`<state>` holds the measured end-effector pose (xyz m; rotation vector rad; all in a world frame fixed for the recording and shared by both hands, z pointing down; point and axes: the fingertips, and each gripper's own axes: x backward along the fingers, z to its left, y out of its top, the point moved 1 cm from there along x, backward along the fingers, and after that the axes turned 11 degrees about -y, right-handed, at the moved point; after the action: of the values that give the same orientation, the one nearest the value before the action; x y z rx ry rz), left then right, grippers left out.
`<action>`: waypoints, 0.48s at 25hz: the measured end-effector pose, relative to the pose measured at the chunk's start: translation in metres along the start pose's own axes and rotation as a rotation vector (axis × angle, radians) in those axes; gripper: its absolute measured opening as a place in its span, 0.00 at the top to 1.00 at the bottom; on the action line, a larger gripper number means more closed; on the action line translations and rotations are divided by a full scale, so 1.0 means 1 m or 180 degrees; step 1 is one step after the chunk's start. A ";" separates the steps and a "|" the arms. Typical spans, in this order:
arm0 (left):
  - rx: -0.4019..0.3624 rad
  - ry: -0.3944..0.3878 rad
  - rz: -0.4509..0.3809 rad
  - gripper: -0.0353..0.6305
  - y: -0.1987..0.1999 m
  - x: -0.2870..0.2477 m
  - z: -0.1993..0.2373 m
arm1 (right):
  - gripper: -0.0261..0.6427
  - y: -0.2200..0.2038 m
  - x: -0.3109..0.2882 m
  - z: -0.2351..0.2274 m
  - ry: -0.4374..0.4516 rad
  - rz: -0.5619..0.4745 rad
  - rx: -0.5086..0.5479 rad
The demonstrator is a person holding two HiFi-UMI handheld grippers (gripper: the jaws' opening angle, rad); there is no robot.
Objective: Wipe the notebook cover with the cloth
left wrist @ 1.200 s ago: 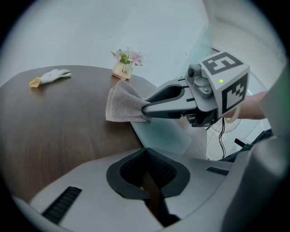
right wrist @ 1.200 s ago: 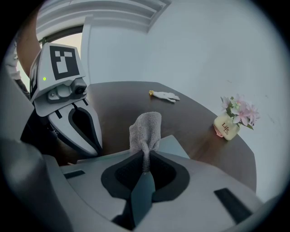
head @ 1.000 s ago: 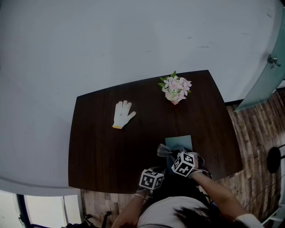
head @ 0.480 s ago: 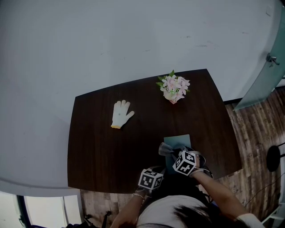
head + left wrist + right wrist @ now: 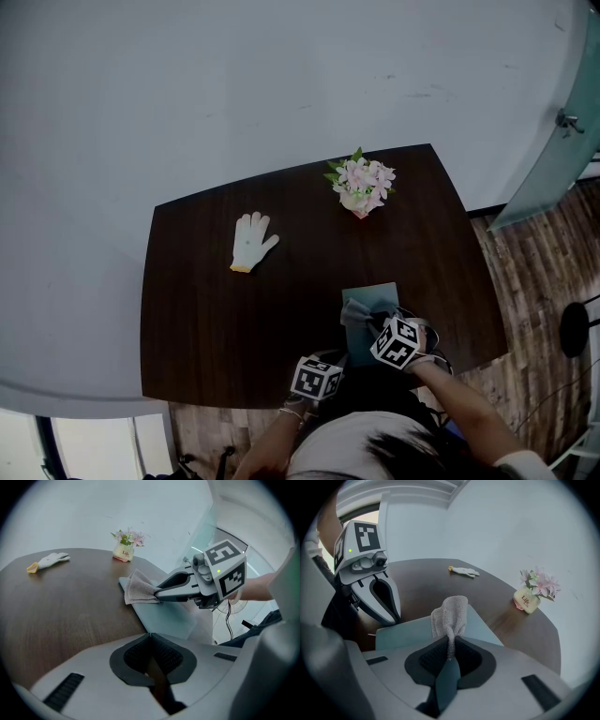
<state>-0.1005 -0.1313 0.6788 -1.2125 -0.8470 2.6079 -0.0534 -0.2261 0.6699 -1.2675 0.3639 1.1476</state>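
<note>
Right gripper (image 5: 450, 641) low, level — pinching cloth (image 5: 450, 612) on notebook (image 5: 405, 632).

The table (image 5: 206, 319) is dark wood with visible grain, smooth, with a low sheen. The cloth (image 5: 450, 613), at the centre of the right gripper view, is grey terry with a rough pile. The notebook (image 5: 405, 632) has a teal cover, smooth and matt. The glove (image 5: 250, 240), left of centre in the head view, is white knit fabric. The floor (image 5: 534, 272), at the right edge, is wood planks. The left gripper (image 5: 150, 635) and right gripper (image 5: 450, 641) have grey matt plastic bodies. The pads (image 5: 429, 658) are black and finely textured.
</note>
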 end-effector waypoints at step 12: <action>-0.0002 0.0010 0.0009 0.92 0.000 0.000 0.000 | 0.89 -0.020 0.009 -0.013 -0.0117 0.0051 -0.0104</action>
<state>-0.1004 -0.1320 0.6792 -1.2184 -0.8464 2.6075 -0.0281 -0.2309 0.6703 -1.2721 0.3296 1.1930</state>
